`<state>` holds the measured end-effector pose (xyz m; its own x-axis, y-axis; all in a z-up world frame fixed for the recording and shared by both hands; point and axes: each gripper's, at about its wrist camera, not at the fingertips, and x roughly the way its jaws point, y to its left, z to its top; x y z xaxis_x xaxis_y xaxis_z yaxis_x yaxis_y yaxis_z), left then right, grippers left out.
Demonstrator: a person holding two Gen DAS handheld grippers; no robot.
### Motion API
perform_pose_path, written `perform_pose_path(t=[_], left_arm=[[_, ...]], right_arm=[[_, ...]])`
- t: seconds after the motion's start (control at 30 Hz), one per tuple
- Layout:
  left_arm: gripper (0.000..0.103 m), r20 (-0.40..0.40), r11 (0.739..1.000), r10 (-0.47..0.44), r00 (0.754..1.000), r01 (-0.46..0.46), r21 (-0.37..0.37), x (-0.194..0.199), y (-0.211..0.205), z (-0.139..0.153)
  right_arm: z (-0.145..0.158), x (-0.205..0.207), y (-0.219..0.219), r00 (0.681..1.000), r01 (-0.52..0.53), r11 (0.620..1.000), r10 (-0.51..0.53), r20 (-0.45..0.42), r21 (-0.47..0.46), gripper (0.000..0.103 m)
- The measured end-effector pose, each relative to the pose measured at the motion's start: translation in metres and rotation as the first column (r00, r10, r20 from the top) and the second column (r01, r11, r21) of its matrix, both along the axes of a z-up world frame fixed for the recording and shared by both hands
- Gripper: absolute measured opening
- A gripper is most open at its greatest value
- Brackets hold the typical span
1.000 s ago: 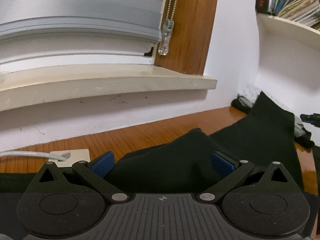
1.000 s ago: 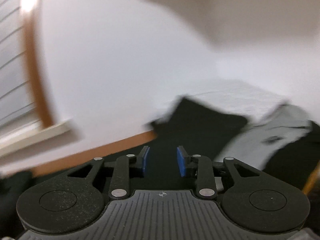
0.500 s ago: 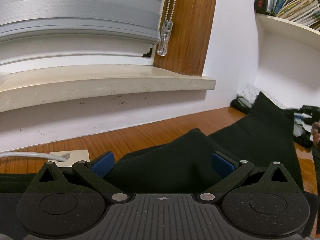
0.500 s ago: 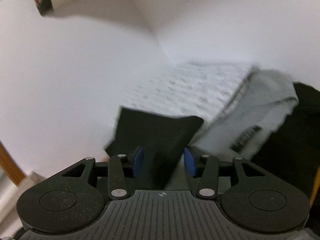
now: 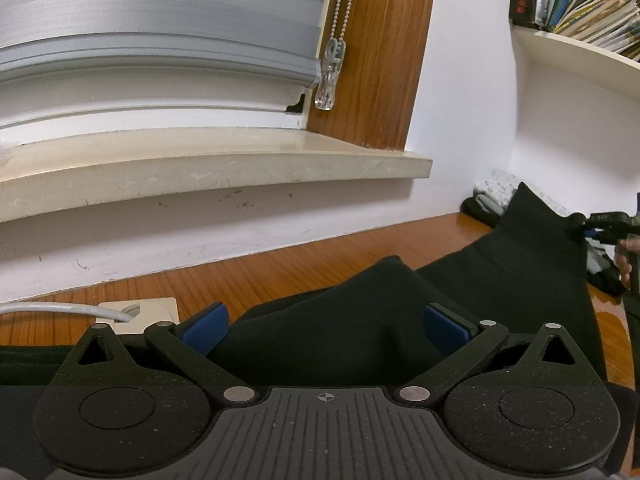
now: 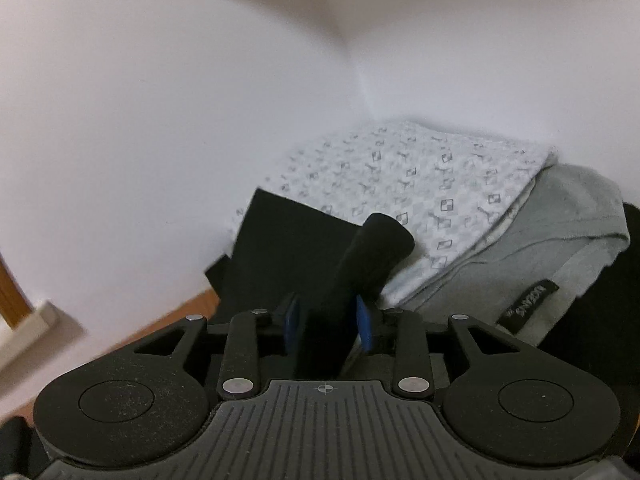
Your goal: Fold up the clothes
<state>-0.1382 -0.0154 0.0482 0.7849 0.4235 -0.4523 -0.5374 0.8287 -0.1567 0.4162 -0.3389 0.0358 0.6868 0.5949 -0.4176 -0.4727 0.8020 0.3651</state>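
Right claw [image 6: 330, 324] pinched shut on a rolled edge of the black cloth [image 6: 288, 248]; left claw [image 5: 326, 326] spread wide, pads clear of the ridge bunched between them. Cloth [image 5: 500, 280] draped long across the wooden table [image 5: 280, 272], far end up against the folded patterned cloth [image 6: 400, 172] and grey top [image 6: 540, 248] by the wall. Likely light, soft and limp, prone to sag and slip; best taken at corners or hems.
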Motion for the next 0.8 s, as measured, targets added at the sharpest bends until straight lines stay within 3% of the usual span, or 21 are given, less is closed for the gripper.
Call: perform_pose_path(t=[0.03, 0.07, 0.1, 0.27, 0.4, 0.47, 0.53, 0.63, 0.7, 0.8], left_arm=[[0.103, -0.001, 1.0, 0.0, 1.0, 0.0, -0.002, 0.0, 0.0, 0.0], [0.103, -0.001, 1.0, 0.0, 1.0, 0.0, -0.002, 0.0, 0.001, 0.0], [0.103, -0.001, 1.0, -0.001, 1.0, 0.001, -0.001, 0.0, 0.001, 0.0], [0.103, 0.0, 1.0, -0.001, 1.0, 0.001, 0.001, -0.001, 0.0, 0.0], [0.103, 0.001, 1.0, -0.001, 1.0, 0.001, 0.003, -0.001, 0.0, 0.0], [0.103, 0.002, 1.0, 0.0, 1.0, 0.0, 0.004, -0.001, 0.0, 0.0], [0.103, 0.014, 1.0, -0.001, 1.0, 0.0, 0.024, -0.002, -0.003, 0.002], [0.103, 0.031, 0.999, -0.019, 0.999, 0.018, 0.042, -0.004, -0.009, 0.005], [0.103, 0.038, 0.999, -0.032, 0.999, 0.031, 0.041, -0.004, -0.011, 0.007], [0.103, 0.054, 0.998, -0.05, 0.997, 0.052, -0.031, -0.002, -0.012, 0.012]], right_arm=[[0.004, -0.002, 0.001, 1.0, 0.009, 1.0, -0.009, 0.011, 0.0, 0.026], [0.008, -0.004, 0.002, 1.0, 0.017, 1.0, -0.018, 0.024, 0.003, 0.014], [0.012, -0.006, 0.004, 0.999, 0.026, 1.0, -0.026, 0.037, 0.006, 0.009], [0.05, -0.044, 0.021, 0.985, -0.069, 0.997, 0.062, 0.161, 0.042, 0.008], [0.084, -0.094, 0.066, 0.941, -0.243, 0.97, 0.236, 0.244, -0.001, 0.008], [0.096, -0.132, 0.096, 0.893, -0.358, 0.932, 0.357, 0.275, -0.049, 0.008], [0.101, -0.183, 0.125, 0.819, -0.483, 0.869, 0.492, 0.294, -0.109, 0.008], [0.09, -0.266, 0.155, 0.653, -0.673, 0.709, 0.704, 0.281, -0.211, 0.008], [0.072, -0.292, 0.158, 0.61, -0.713, 0.658, 0.752, 0.248, -0.241, 0.008], [0.042, -0.327, 0.162, 0.555, -0.76, 0.588, 0.809, 0.197, -0.277, 0.008]])
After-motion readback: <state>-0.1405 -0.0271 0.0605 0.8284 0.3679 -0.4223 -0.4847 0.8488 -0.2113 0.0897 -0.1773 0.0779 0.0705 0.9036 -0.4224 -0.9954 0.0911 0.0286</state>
